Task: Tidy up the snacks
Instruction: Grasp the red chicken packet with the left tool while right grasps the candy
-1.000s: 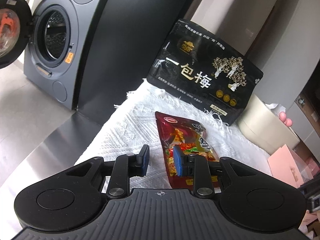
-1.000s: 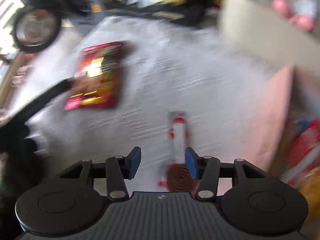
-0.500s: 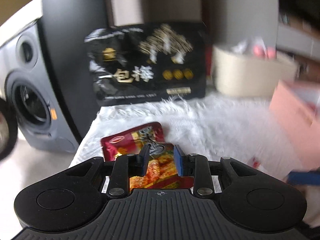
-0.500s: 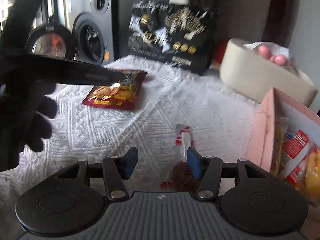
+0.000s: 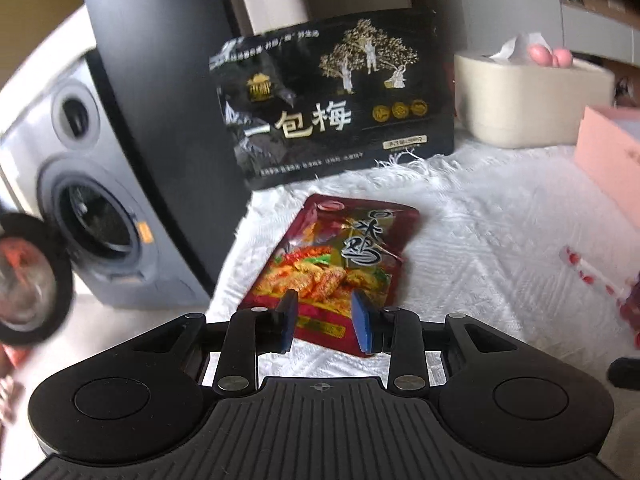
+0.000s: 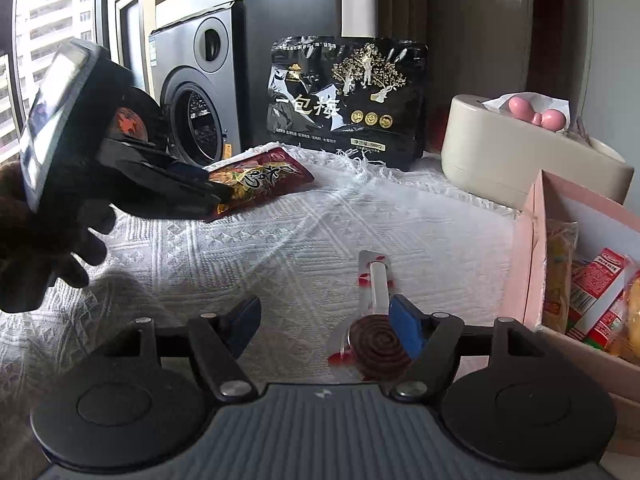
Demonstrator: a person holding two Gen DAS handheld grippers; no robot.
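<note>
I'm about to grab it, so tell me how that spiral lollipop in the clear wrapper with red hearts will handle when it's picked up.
The wrapped spiral lollipop will probably stay stiff: a flat hard disc on a straight stick. The glossy wrapper looks slippery, so the open right gripper may slide unless it closes on the disc. Lying flat on the textured white cloth, it seems unlikely to roll.
</note>
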